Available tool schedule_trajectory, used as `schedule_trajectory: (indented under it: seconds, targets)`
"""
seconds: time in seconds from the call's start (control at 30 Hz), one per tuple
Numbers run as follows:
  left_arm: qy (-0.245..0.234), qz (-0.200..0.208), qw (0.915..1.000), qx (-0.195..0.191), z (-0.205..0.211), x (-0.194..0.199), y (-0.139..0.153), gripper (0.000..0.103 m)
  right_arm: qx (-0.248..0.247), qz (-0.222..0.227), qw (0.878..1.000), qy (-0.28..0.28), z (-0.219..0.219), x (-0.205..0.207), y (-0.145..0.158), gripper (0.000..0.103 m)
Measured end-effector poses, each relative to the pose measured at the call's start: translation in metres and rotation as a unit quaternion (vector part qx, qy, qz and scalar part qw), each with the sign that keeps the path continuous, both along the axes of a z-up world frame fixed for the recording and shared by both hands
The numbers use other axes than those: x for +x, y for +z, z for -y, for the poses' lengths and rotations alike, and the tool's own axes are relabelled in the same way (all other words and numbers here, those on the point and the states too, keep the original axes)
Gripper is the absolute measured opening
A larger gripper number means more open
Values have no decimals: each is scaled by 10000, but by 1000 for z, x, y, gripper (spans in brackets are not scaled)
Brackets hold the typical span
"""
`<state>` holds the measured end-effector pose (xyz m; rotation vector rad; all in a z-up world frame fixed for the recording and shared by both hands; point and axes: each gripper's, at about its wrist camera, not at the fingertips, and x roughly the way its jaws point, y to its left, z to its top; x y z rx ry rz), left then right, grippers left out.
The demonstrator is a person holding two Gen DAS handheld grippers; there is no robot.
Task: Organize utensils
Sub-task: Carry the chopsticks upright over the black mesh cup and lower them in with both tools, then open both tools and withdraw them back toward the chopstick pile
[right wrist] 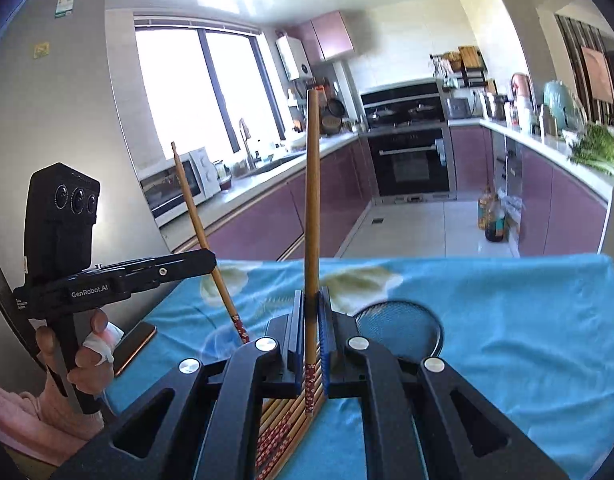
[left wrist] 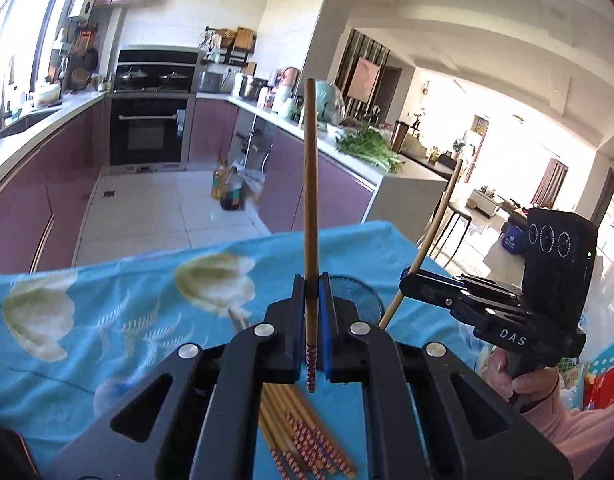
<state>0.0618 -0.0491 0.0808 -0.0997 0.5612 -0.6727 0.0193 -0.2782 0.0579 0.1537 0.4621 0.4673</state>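
Observation:
My left gripper is shut on a wooden chopstick with a red patterned end, held upright above the table. My right gripper is shut on another such chopstick, also upright. Each gripper shows in the other's view: the right one at the right with its chopstick, the left one at the left with its chopstick. A bunch of several chopsticks lies on the blue cloth under the grippers and also shows in the right wrist view. A dark mesh holder stands just beyond.
The table wears a blue flowered cloth. A phone lies at its left edge. Beyond are purple kitchen cabinets, an oven, oil bottles on the floor and greens on the counter.

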Motion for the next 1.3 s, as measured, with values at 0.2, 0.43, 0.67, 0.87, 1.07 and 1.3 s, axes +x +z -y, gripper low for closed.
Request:
schedule_trajectory:
  seconds: [0.2,0.43,0.67,0.87,1.07,1.3]
  targets:
    - [-221,284,9993,-122,37,8,30,7,-113,420,9989,-189,15,8,27,6]
    - [-332,230,9990,209,82,22,24,8,-478,290,9975,-422,23,35,19,6]
    - [-424,-391,9962,650,110,39,-36,8,-828,-565,9946,-276,16,61,-24,6]
    - [-436,-562,9936,882,108,54,-70,11,-945,-1004,9900,-293,5,80,-44,7]
    - [-257,-404,9952,850,95,52,-65,24,-815,-1059,9902,-414,0,82,-51,9]
    - [235,99,9959,862,60,26,-45,38,-600,-717,9946,-455,4,59,-39,28]
